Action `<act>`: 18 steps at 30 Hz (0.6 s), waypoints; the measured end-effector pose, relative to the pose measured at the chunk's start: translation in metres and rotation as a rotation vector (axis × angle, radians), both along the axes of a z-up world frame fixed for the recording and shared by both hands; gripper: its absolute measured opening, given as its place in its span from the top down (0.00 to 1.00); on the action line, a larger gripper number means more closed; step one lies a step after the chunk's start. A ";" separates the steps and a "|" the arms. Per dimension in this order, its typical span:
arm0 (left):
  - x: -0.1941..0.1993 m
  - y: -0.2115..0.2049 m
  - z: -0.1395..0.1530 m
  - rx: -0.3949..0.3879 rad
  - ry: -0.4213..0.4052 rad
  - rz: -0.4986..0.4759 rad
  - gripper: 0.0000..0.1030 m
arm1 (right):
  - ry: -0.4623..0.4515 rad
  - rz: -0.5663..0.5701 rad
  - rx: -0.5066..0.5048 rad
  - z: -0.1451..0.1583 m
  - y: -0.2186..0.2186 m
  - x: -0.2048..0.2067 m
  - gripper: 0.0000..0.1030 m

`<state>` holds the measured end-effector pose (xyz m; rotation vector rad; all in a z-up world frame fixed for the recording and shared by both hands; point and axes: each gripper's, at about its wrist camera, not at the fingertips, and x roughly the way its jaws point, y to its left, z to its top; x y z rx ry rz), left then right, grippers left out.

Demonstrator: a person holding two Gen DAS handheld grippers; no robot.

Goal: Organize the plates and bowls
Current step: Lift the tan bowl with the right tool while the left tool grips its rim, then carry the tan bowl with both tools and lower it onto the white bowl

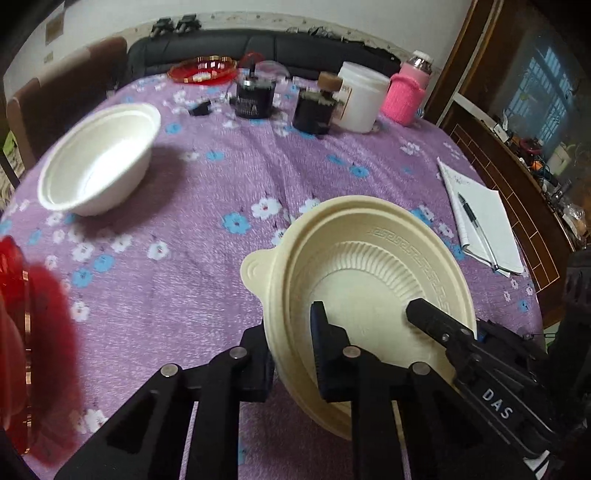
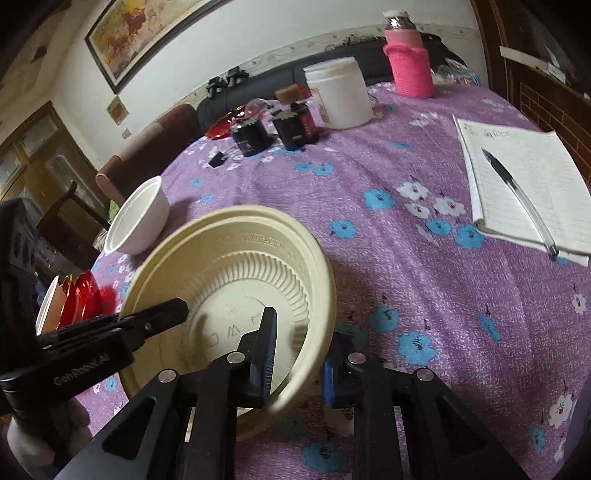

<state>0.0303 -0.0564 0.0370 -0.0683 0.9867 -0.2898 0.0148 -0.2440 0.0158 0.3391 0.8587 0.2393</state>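
A lived-in home, a dining or sitting room. A round table under a purple flowered cloth (image 1: pixel 207 266) carries jars, a pink-sleeved bottle (image 1: pixel 406 92) at one o'clock and a notepad (image 2: pixel 524 184) with a pen. A black sofa (image 1: pixel 258 48) runs along twelve o'clock; a framed painting (image 2: pixel 133 33) hangs at eleven.

A cream bowl (image 1: pixel 369 266) with a ribbed inner wall, a key-pattern band and a small tab handle sits tilted near the table's front edge. A plain white bowl (image 1: pixel 99 158) lies tipped farther back to its left, well apart; red plates (image 1: pixel 14 332) show blurred at the left edge.
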 end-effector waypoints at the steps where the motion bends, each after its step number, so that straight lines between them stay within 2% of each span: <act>1: -0.002 0.001 0.003 -0.002 -0.006 0.000 0.84 | -0.013 0.004 0.012 0.002 0.001 -0.002 0.79; 8: -0.027 0.028 0.023 -0.027 -0.041 0.023 0.84 | -0.075 0.046 0.060 0.011 0.018 -0.013 0.80; 15: -0.050 0.069 0.040 -0.047 -0.081 0.075 0.84 | -0.102 0.061 0.070 0.035 0.061 -0.033 0.80; 18: -0.061 0.095 0.052 -0.068 -0.111 0.103 0.84 | -0.117 0.089 0.032 0.050 0.088 -0.036 0.80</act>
